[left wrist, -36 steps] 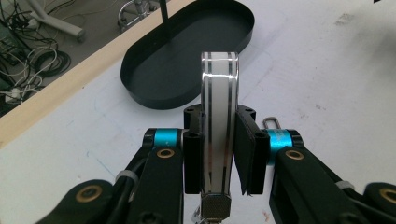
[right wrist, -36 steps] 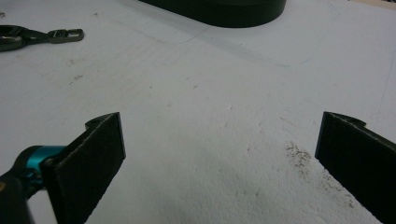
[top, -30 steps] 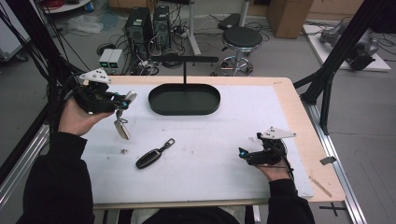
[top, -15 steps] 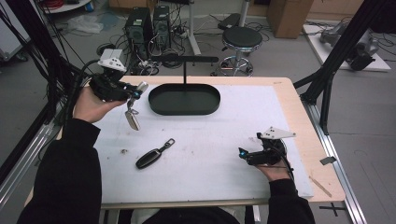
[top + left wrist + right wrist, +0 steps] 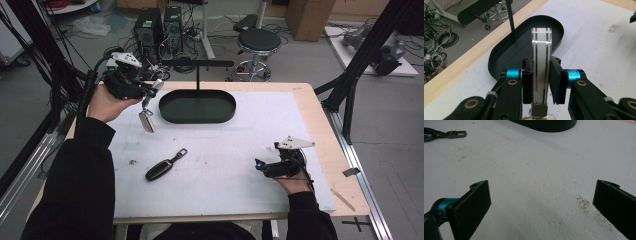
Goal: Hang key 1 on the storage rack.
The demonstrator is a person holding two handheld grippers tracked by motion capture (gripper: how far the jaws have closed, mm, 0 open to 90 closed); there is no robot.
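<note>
High view, left tool [image 5: 151,91] clamping key fob [image 5: 146,120], beside black tray [image 5: 197,117]

Silver key fob [image 5: 541,62], held aloft, hanging beside black tray [image 5: 197,106]

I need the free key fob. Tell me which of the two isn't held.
The black fob on the mat; the silver fob hangs clamped in the left gripper.

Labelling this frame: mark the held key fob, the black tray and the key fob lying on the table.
held key fob [image 5: 541,65], left gripper view, silver edge.
black tray [image 5: 197,106], high view, floor.
lying key fob [image 5: 159,169], high view, black body.
</note>
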